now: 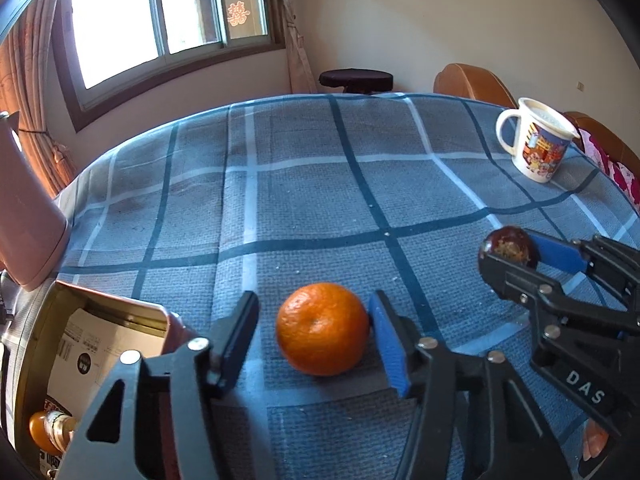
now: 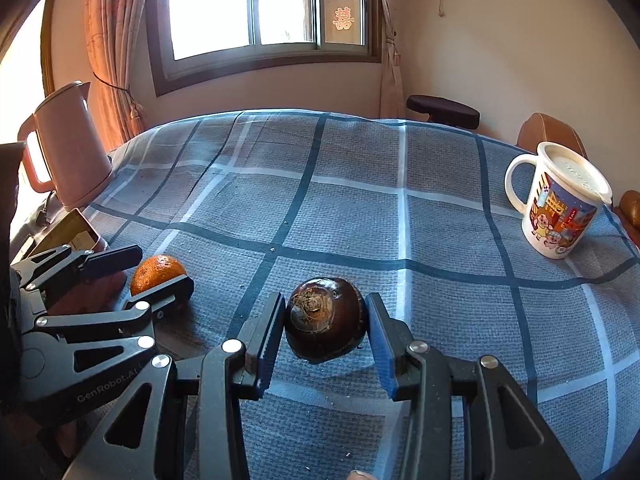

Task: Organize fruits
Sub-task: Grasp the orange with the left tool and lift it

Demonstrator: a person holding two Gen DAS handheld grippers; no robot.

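Observation:
An orange tangerine (image 1: 322,328) lies on the blue checked tablecloth (image 1: 304,184). My left gripper (image 1: 314,300) straddles it: the right blue pad touches its side, while a narrow gap shows between the fruit and the left pad, so the jaws stand open around it. The right wrist view shows the same tangerine (image 2: 158,272) between the left gripper's fingers (image 2: 160,266). My right gripper (image 2: 325,300) is shut on a dark brown round fruit (image 2: 326,320) with a rough stem end, held just above the cloth. In the left wrist view that fruit (image 1: 510,246) hangs to the right of the tangerine.
A white lidded cartoon mug (image 2: 560,208) stands at the far right of the table. A pink kettle (image 2: 70,148) stands at the left edge, with an open metal-rimmed box (image 1: 92,344) holding cardboard and a bottle beside it. Brown chairs (image 1: 472,80) and a dark stool (image 1: 356,80) stand beyond.

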